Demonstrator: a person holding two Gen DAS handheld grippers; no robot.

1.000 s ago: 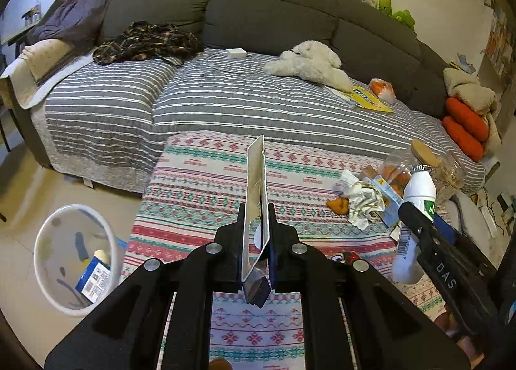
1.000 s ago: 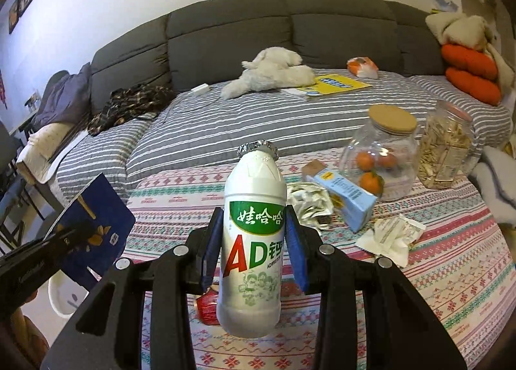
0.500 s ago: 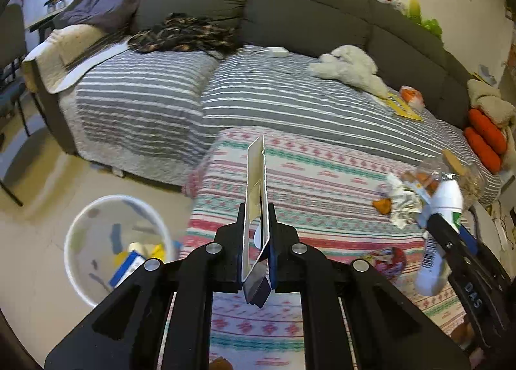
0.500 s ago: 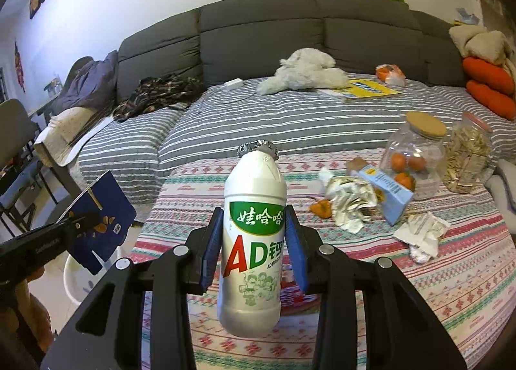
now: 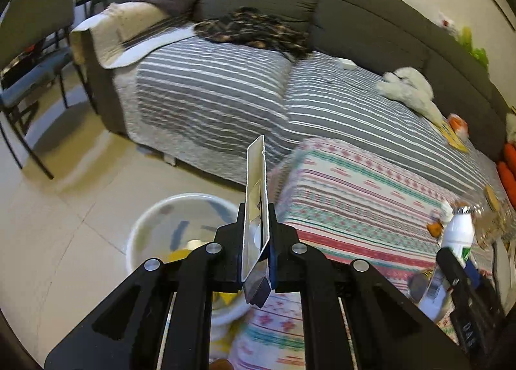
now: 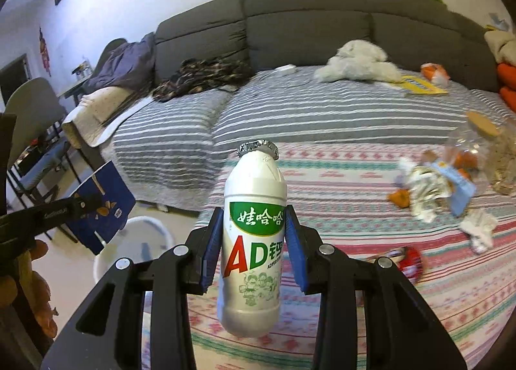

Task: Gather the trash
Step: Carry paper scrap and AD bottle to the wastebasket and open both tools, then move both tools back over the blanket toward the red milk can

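My left gripper [image 5: 256, 241] is shut on a flat blue carton [image 5: 254, 208], seen edge-on; its blue face shows in the right wrist view [image 6: 100, 205]. It hangs at the table's left edge, just right of a white bin [image 5: 180, 234] on the floor that holds some trash. My right gripper [image 6: 253, 241] is shut on a white AD drink bottle [image 6: 254, 241] with a foil top, held upright above the patterned table [image 6: 354, 183]. The bottle also shows in the left wrist view [image 5: 454, 241]. Crumpled wrappers [image 6: 425, 189] and a red wrapper [image 6: 409, 262] lie on the table.
A grey sofa with a striped cover [image 5: 242, 92] runs behind the table, with a plush toy [image 6: 358, 62] and clothes on it. Jars [image 6: 483, 147] stand at the table's right. A chair [image 5: 35, 57] stands on the tiled floor at left.
Both grippers have swung left with their loads. The white bin has come from the far left to just beside the left gripper's fingers. Both grips are unchanged.
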